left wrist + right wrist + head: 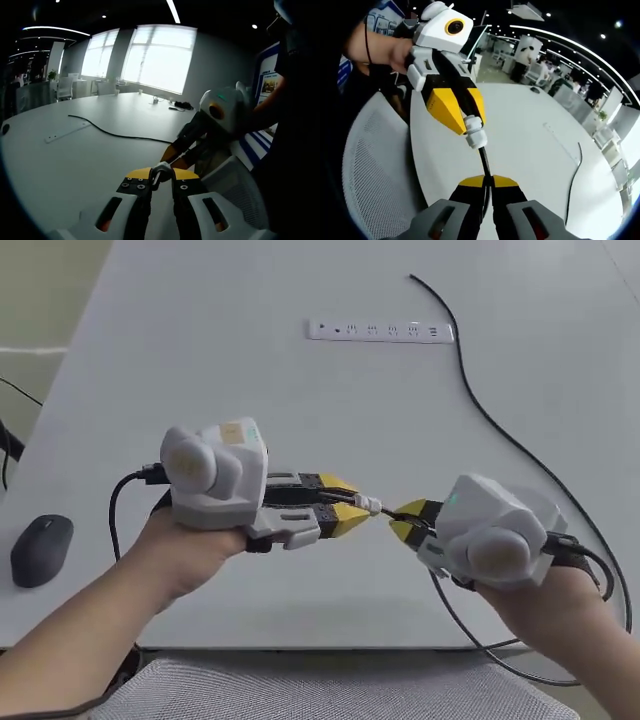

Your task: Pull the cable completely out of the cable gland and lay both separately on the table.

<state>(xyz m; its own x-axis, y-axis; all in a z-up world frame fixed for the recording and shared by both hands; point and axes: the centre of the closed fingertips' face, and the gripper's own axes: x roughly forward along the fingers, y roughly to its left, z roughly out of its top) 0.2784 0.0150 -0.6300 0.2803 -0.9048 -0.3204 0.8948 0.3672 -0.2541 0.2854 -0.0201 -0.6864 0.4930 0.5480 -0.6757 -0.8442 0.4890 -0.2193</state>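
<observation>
A wide, pale grey bench (300, 400) carries a white power strip (380, 332), a black cord (500, 430) winding near it, and a dark mouse (41, 549) by its left edge. A white mesh chair (300, 690) stands at its near side. Large bright windows (160, 57) fill the far wall, under a dark ceiling with light strips (174, 10).

cable gland (369, 505) before power strip (381, 332), mouse (41, 548) left

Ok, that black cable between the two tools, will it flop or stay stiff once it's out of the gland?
Probably limp: the black cable is thin and looks straight only where it is stretched between the white gland and the right tool. Likely light too, so it should stay where laid on the table.
</observation>
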